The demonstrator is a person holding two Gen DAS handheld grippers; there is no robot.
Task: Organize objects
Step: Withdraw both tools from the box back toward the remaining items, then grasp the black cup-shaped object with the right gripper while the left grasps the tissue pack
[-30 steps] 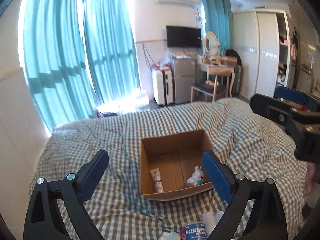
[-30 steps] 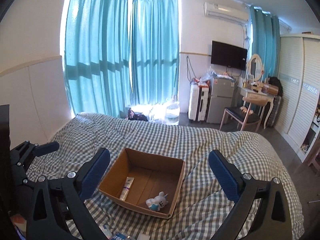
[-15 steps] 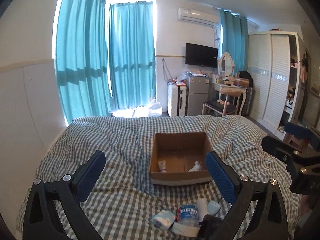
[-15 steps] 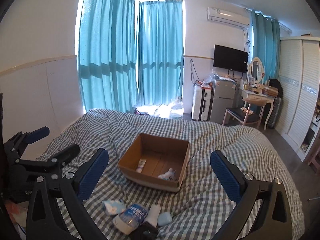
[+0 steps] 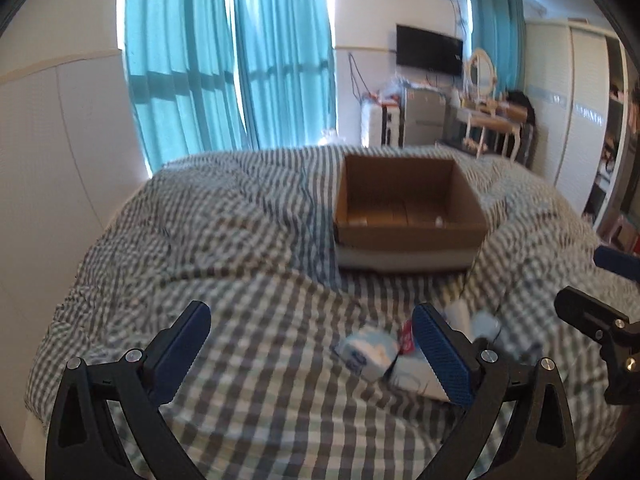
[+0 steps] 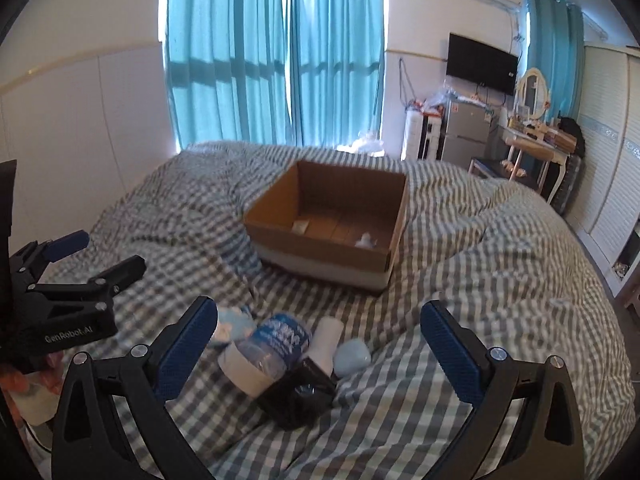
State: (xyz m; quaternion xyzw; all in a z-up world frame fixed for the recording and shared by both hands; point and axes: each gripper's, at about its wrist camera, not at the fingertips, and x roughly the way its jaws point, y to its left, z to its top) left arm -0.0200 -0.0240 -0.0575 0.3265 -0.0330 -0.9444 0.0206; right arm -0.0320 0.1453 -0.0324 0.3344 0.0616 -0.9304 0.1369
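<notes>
An open cardboard box [image 6: 362,256] sits on the checked bed cover, also in the left wrist view [image 5: 408,232]; a tube [image 6: 300,225] and a small white toy [image 6: 366,241] lie inside. A pile of loose items lies in front of the right gripper [image 6: 318,334]: a water bottle [image 6: 276,342], a white tube [image 6: 330,338], a pale blue soap-like piece [image 6: 352,358], a black bag [image 6: 298,394] and a tissue pack [image 6: 232,326]. The left gripper [image 5: 310,346] is open and empty, with the tissue pack [image 5: 366,352] by its right finger. Both grippers hover low over the bed.
The checked bed cover [image 6: 480,280] is rumpled with folds. A white wall panel [image 5: 60,160] runs along the left. Teal curtains, a fridge [image 6: 466,132], a dressing table [image 6: 536,140] and wardrobes [image 5: 576,92] stand beyond the bed's far end.
Both grippers have dropped lower and nearer the bed; the box has moved up in both views and the item pile now sits between the right gripper's fingers. Both stay open.
</notes>
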